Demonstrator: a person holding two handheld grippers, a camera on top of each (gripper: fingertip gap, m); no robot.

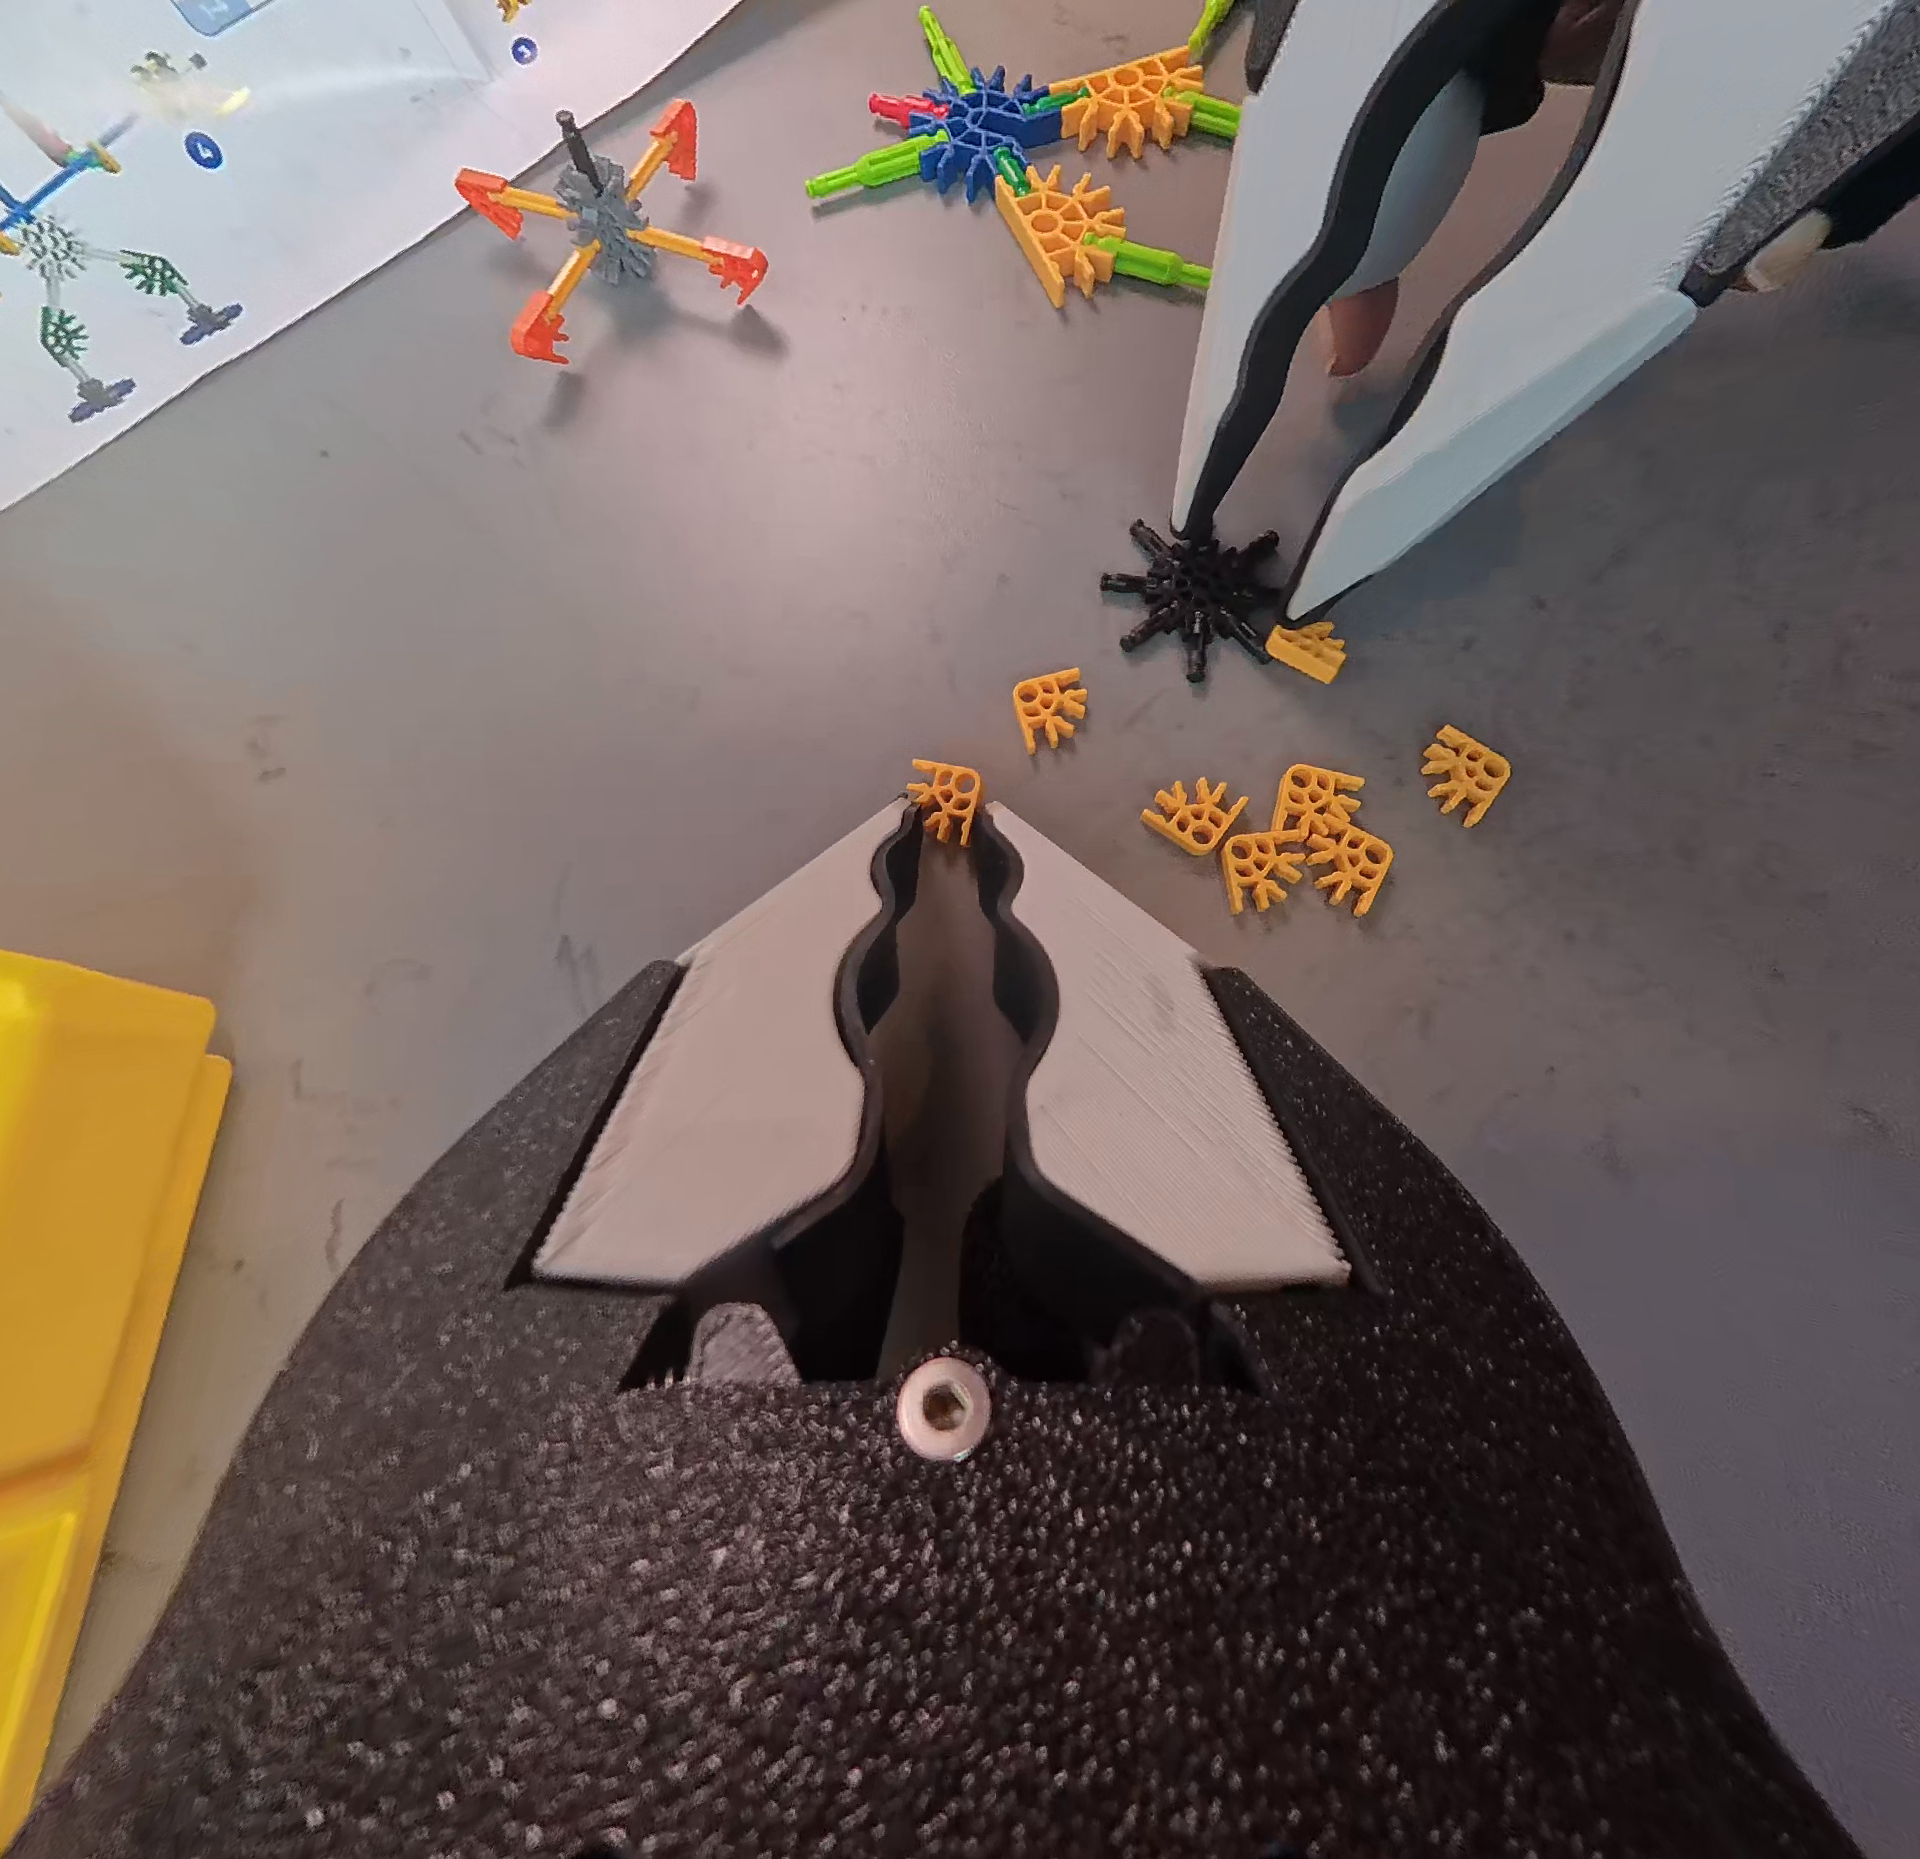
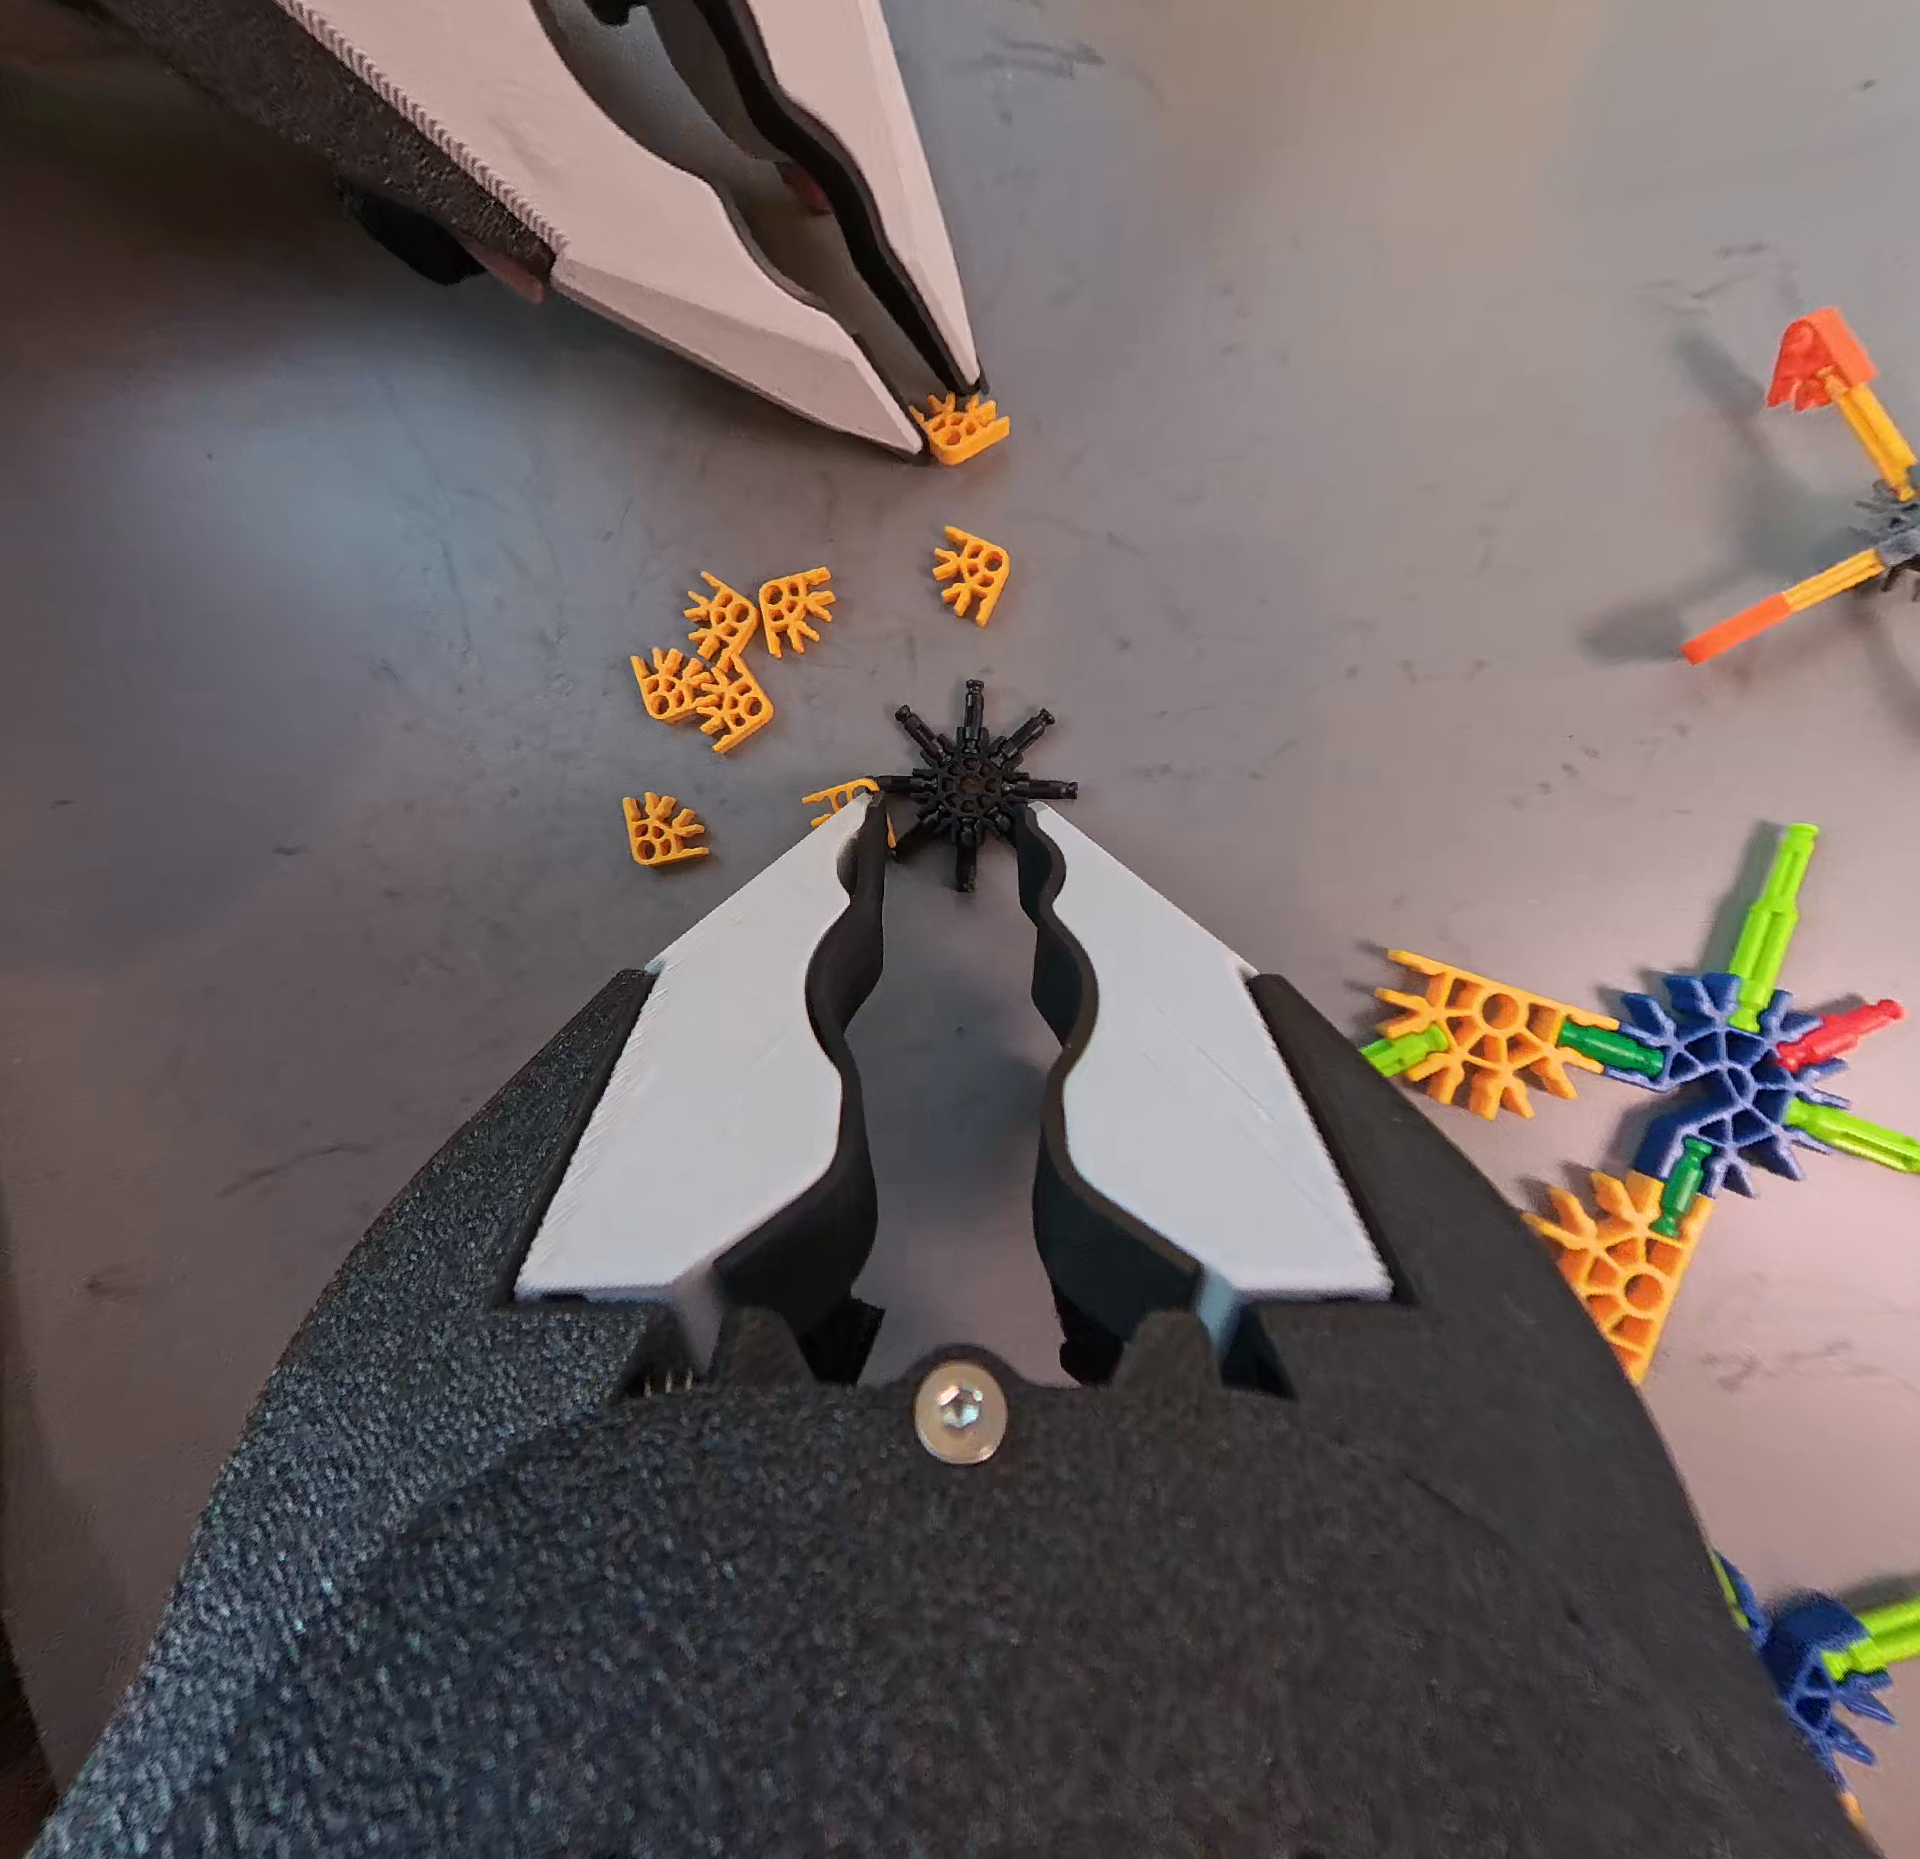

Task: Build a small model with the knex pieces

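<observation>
Two handheld grippers work over small plastic construction pieces on a grey table.

Left gripper has its fingertips pinched narrow on one small orange connector, low at the table. Right gripper has fingers apart, straddling a black star connector w/ rods, tips resting beside it. Loose orange connectors lie between the two. Farther off: an orange-and-grey spoked assembly, a blue-orange-green assembly, an instruction sheet far left, a yellow bin near left.
</observation>
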